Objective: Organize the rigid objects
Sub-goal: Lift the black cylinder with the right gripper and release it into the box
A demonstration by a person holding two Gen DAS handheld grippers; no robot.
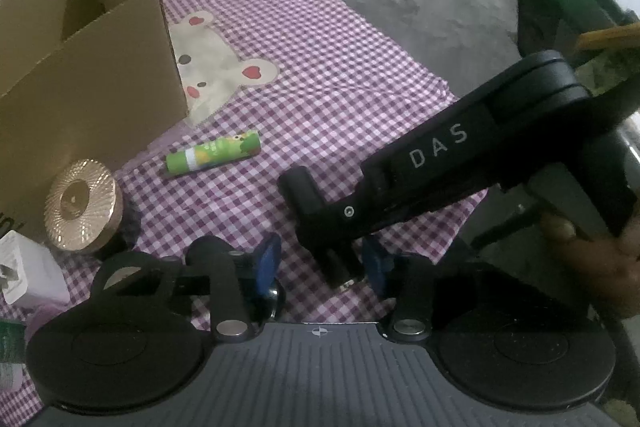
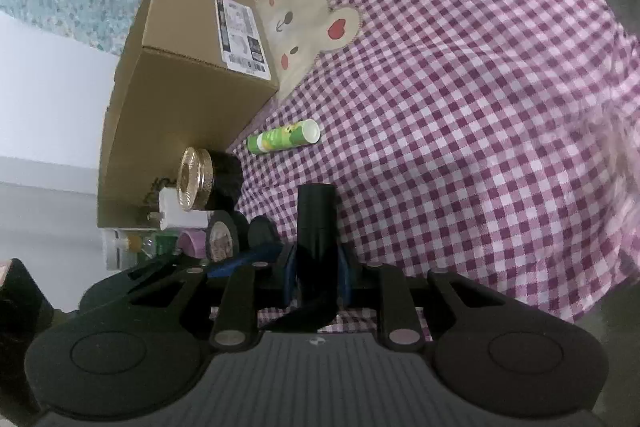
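Right tool (image 2: 318,275) clamps a black cylinder (image 2: 317,215); left tool (image 1: 320,263) part-open, empty. Checked bench (image 2: 460,147) rightward lies open to its edge.

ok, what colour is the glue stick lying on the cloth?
The glue stick is green with a white end; clearest in the right wrist view.

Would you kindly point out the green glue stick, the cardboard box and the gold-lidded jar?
green glue stick (image 1: 214,155): left wrist view, mid-barrel.
cardboard box (image 2: 188,83): right wrist view, its side wall.
gold-lidded jar (image 1: 80,203): left wrist view, the ribbed gold lid.
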